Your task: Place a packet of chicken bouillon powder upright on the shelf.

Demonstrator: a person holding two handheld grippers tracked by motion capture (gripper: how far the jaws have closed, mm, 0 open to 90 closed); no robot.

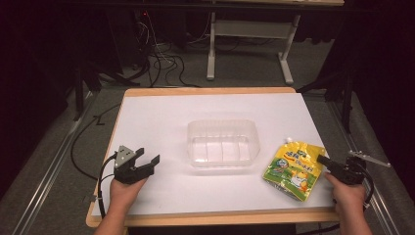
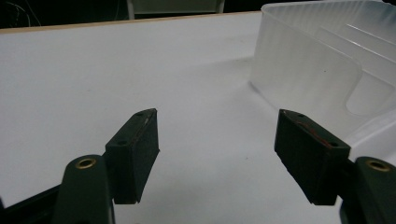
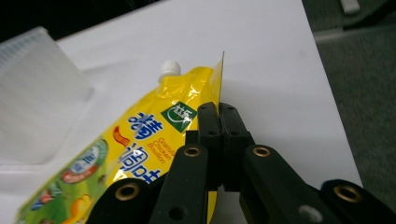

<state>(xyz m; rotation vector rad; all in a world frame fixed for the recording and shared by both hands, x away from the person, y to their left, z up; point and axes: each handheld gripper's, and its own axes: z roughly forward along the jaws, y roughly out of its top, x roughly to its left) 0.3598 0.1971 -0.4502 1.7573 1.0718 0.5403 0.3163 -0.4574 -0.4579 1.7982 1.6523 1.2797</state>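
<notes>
A yellow spouted pouch (image 1: 294, 171) with a white cap lies at the table's right front. My right gripper (image 1: 324, 160) is shut on the pouch's right edge; in the right gripper view the pouch (image 3: 140, 140) edge stands up between the closed jaws of my right gripper (image 3: 219, 109). A clear plastic tub (image 1: 222, 143) stands mid-table, with nothing visible in it. My left gripper (image 1: 148, 160) rests at the left front, open, with nothing between its fingers. In the left gripper view my left gripper (image 2: 217, 126) faces the white table, with the tub (image 2: 322, 56) at upper right.
The white tabletop (image 1: 161, 117) has a wooden rim. Beyond the far edge are dark floor, cables (image 1: 164, 61) and a white stand's legs (image 1: 249, 44). Open white surface lies between my left gripper and the tub.
</notes>
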